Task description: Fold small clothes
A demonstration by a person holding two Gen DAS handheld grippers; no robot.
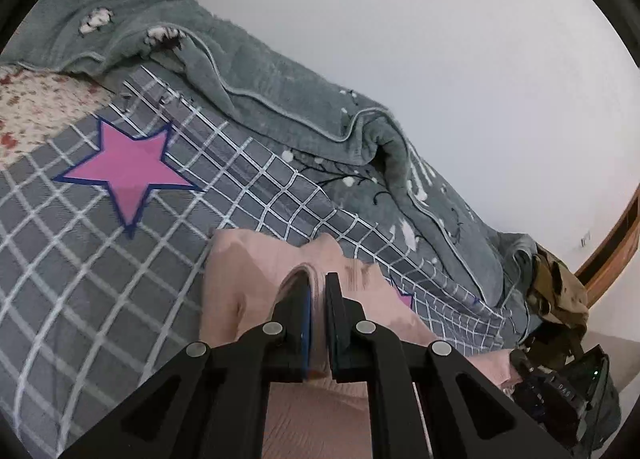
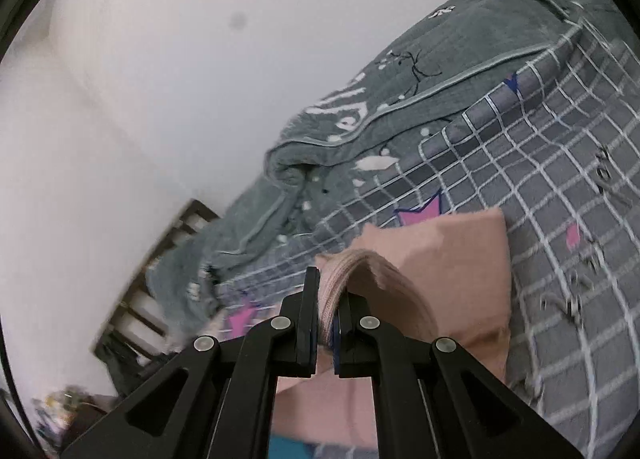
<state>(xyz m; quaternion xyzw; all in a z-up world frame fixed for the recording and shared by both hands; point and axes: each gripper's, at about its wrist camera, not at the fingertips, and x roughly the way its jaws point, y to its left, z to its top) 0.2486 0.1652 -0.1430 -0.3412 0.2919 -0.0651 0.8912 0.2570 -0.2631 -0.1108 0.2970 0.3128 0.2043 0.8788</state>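
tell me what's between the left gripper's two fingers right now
A bunched fold of the pink garment is pinched in the left gripper, shown in the left wrist view. The right gripper clamps it too.

A plain white wall [image 1: 440,39] rises behind the bed's grey checked sheet [image 1: 80,259].

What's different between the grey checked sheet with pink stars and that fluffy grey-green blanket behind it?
The grey checked bedsheet with pink stars lies flat and smooth; the fluffy grey-green blanket is bunched in rolls against the wall. The sheet has a white grid; the blanket has pale piping and white blotches. The pink garment, pinched by the left tongs and right tongs, is over the sheet, not the blanket. Both cover the bed.
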